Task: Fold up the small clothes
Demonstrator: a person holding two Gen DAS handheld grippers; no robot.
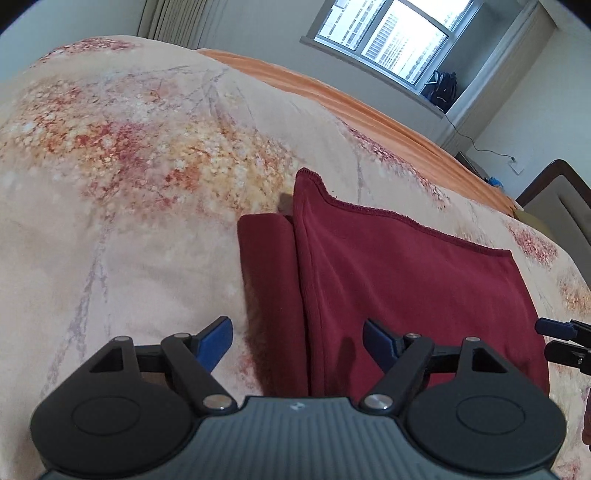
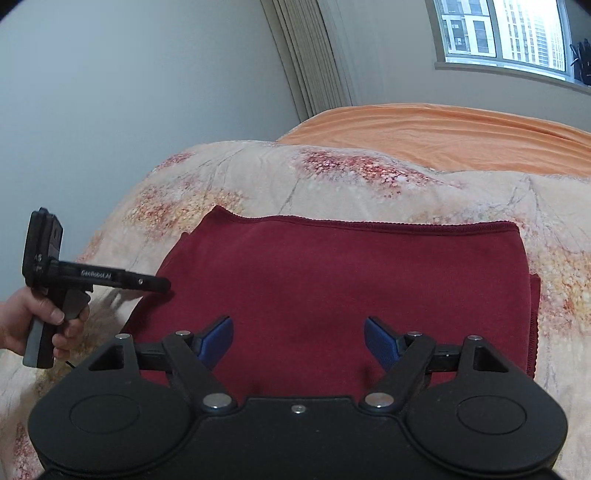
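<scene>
Garment (image 2: pixel 332 288), near edge behind fingers (image 2: pixel 218 339)

I am working in a home bedroom: a bed (image 2: pixel 369 177) fills both views, spread with a floral quilt (image 1: pixel 147 147) over an orange sheet (image 2: pixel 443 136). Pleated curtains (image 2: pixel 310 55) hang beside a window (image 1: pixel 388 33) facing apartment towers, and a backpack (image 1: pixel 441 88) sits on the sill.

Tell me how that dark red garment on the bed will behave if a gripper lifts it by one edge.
The dark red garment probably goes floppy: it lies flat in soft folded layers, so a lifted edge would likely sag and the fold open. It looks light for its size, barely denting the floral bedspread. The knit surface seems grippy rather than slippery, so pushing may bunch it.
</scene>
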